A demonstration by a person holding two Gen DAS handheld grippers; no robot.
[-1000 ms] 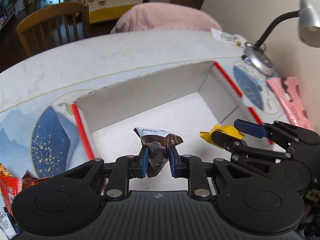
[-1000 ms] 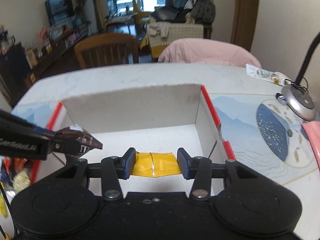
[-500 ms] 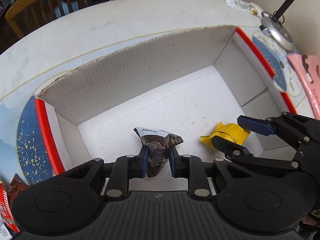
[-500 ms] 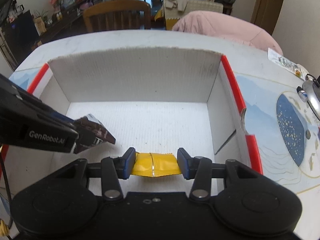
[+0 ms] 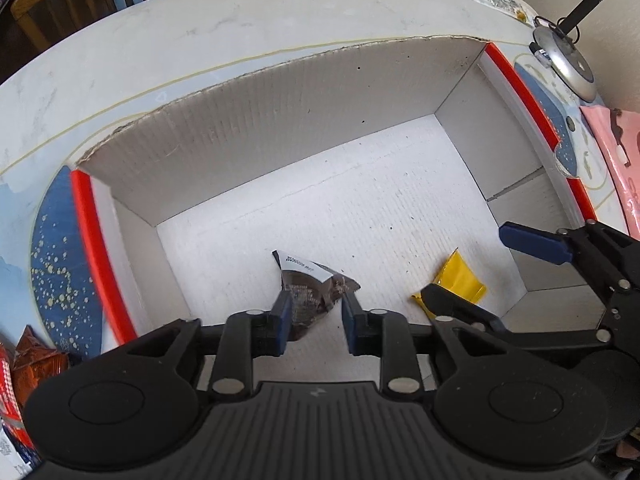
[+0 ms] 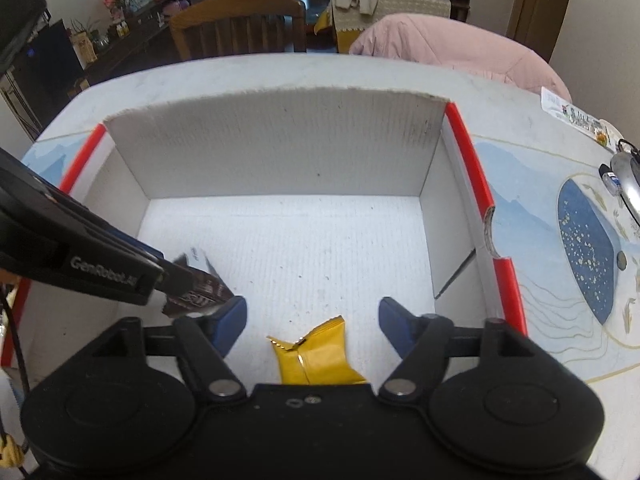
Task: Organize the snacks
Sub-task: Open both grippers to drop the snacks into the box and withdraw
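Right now both grippers point down into the white cardboard box (image 5: 280, 128) with red-edged side walls. Left gripper (image 5: 314, 322): jaws opening, only slightly apart. The dark brown snack packet (image 5: 310, 294) sits between them; left pad touches it, right pad shows a small gap, so no real clamp. Packet bottom is low over the box floor; contact with the floor can't be told.

Right gripper (image 6: 312, 320): jaws opening, already wide. The yellow snack packet (image 6: 316, 360) lies free on the box floor between the fingers, touching neither pad. In the left wrist view it sits right of the brown packet, near the right wall, partly behind a right-gripper finger.

Box rests on a round white table (image 6: 280, 72) with a blue patterned mat (image 6: 584, 248). More snack packets (image 5: 32, 360), red and orange, lie outside the box at its left. Lamp base (image 5: 566, 64) stands on the table beyond the right wall; wooden chair (image 6: 240, 28) behind the table.
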